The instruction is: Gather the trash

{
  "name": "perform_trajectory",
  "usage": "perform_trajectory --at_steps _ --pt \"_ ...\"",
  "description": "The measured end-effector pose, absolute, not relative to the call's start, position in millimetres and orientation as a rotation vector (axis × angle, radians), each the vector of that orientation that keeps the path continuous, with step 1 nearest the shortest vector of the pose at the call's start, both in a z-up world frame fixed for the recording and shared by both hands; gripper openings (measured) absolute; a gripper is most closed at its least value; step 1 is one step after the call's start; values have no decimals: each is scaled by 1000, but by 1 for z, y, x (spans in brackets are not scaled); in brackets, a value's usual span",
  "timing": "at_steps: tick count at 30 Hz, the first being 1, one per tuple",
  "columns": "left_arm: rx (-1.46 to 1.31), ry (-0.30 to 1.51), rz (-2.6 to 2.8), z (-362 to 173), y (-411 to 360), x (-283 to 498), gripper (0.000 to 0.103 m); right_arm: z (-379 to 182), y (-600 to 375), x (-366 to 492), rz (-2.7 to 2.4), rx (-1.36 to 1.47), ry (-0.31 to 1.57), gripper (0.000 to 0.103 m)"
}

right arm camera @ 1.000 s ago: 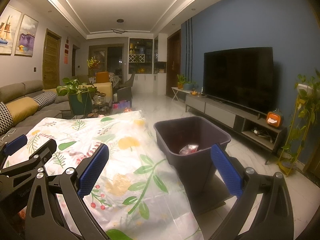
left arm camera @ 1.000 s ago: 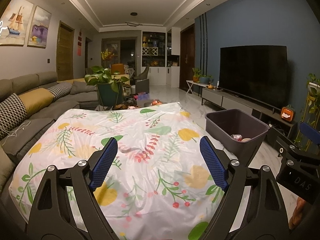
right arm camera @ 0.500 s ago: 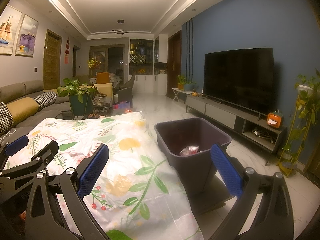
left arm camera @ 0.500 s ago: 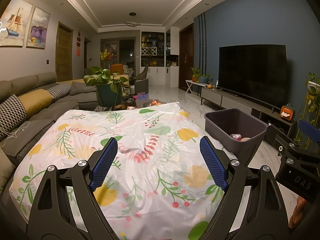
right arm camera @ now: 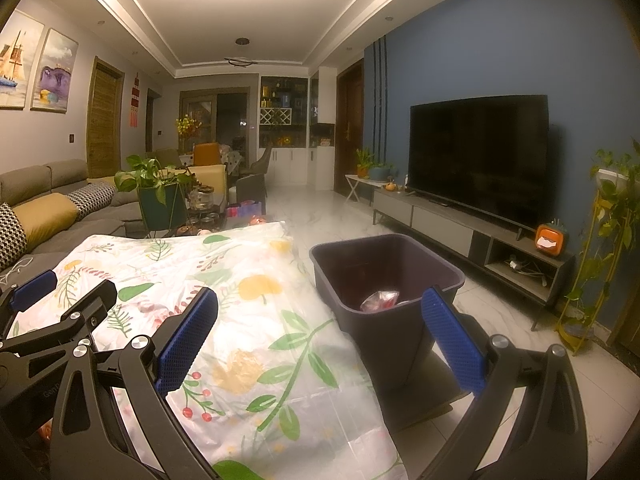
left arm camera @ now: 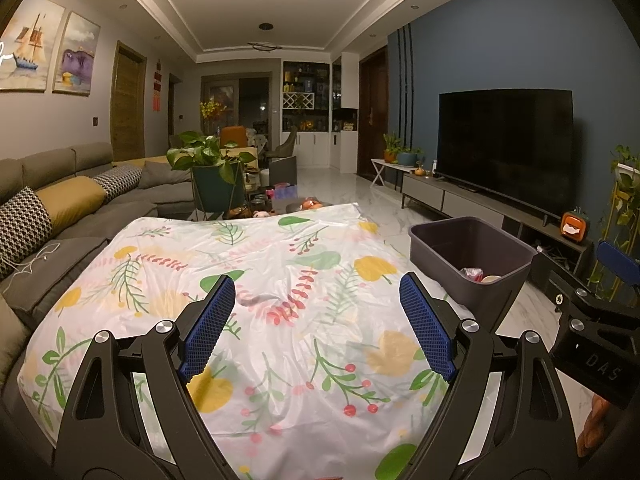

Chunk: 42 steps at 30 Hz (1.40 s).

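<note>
A dark grey bin (left arm camera: 472,264) stands on the floor right of the table; it also shows in the right wrist view (right arm camera: 386,280). Crumpled wrappers (left arm camera: 474,274) lie in it, seen too in the right wrist view (right arm camera: 378,300). The table carries a white floral cloth (left arm camera: 260,292) with no loose trash showing on it. My left gripper (left arm camera: 316,320) is open and empty above the cloth. My right gripper (right arm camera: 320,336) is open and empty, over the table's right edge beside the bin.
A grey sofa (left arm camera: 72,208) with cushions runs along the left. A potted plant (left arm camera: 212,164) and a cluttered low table stand beyond the cloth. A TV (right arm camera: 480,160) on a low cabinet lines the blue wall. A plant stand (right arm camera: 604,240) is at the far right.
Both views have lifted very slightly; both grippers stay open and empty, and nothing on the table or in the bin has moved.
</note>
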<state>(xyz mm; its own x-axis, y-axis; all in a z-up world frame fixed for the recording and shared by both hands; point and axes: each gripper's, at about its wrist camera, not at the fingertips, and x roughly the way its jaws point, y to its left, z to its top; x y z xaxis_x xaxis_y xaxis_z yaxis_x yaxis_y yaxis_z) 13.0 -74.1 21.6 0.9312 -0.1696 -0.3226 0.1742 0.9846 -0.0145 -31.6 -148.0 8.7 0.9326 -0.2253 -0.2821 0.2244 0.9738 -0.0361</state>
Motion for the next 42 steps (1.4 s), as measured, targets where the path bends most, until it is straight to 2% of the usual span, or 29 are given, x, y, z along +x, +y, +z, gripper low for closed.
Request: perform_trajectory --at_steps 29,42 --pt "15 341 -180 16 -76 19 83 7 -152 -25 -232 7 306 98" --pt "15 334 -177 16 -77 19 92 6 -152 -26 -231 11 305 98"
